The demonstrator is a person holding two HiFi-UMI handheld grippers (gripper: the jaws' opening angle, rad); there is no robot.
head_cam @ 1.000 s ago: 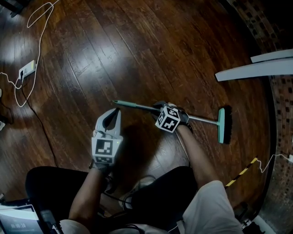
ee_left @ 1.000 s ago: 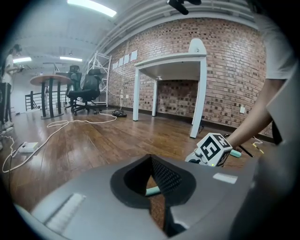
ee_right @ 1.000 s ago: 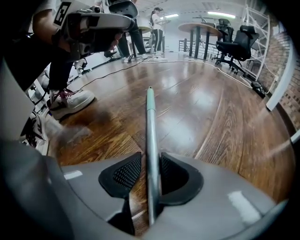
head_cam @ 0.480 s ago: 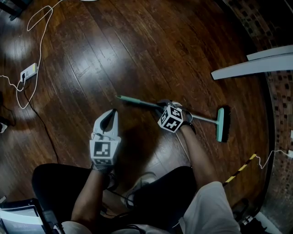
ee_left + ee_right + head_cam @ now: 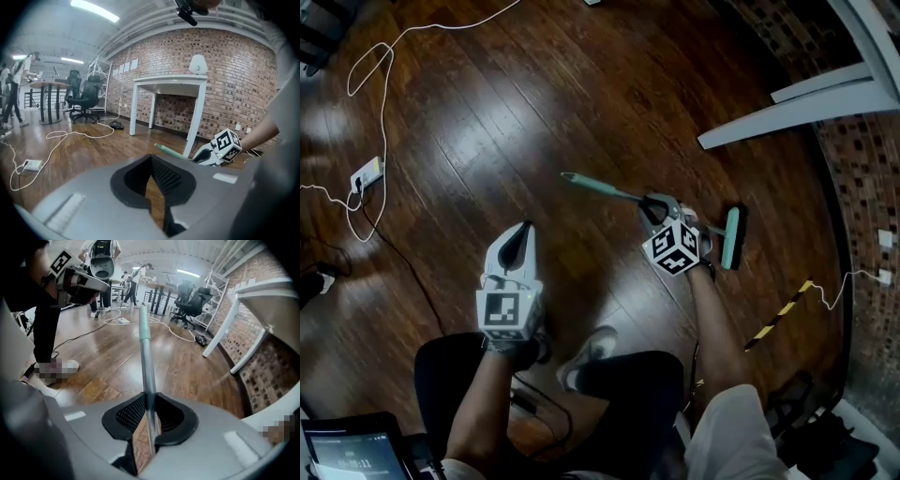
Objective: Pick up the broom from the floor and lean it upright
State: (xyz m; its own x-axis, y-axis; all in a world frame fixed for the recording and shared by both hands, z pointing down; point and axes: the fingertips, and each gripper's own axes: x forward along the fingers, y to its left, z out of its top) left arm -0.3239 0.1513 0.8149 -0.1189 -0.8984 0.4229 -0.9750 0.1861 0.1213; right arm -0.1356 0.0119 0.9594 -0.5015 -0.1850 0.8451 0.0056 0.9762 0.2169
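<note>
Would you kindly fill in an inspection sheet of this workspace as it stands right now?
Surface: dark wooden floor, glossy, with glare patches.
Job's things: broom held partway along its handle, not yet upright; its teal brush head is low near the floor, contact unclear.
Clutter: power strip; screen at the bottom left edge.
Grippers: right gripper jaws have just closed on the broom's handle; left gripper open, nothing between its jaws.
Cables: white cable looping across the floor; yellow-black striped strip near the wall.
Surroundings: white table, brick wall, office chairs further off.
</note>
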